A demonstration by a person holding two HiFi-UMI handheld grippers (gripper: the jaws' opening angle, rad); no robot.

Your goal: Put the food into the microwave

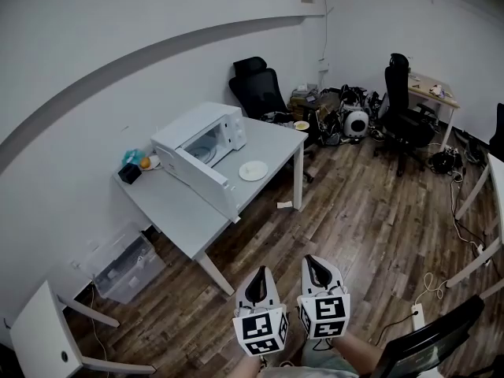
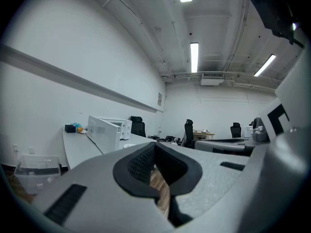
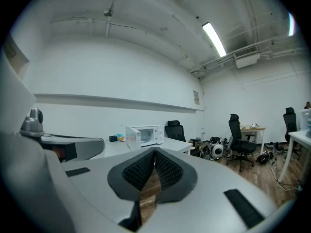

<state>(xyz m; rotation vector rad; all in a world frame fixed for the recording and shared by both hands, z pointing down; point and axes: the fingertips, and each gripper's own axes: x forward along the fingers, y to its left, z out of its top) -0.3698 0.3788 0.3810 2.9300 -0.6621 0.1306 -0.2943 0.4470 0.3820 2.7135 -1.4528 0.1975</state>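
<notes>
Closest in, the left claw (image 1: pixel 260 276) and right claw (image 1: pixel 313 264) sit side by side over the wood floor (image 1: pixel 354 219), two in all, both squeezed closed with nothing in them. Across the room there's one white microwave (image 1: pixel 206 140) on one grey desk (image 1: pixel 169 203) by the wall, its door (image 1: pixel 206 181) hanging wide open. One round white plate (image 1: pixel 253 171) lies on the desk just beside that door, too small to tell what food's on it, and one little orange thing (image 1: pixel 145 162) sits behind the microwave.
</notes>
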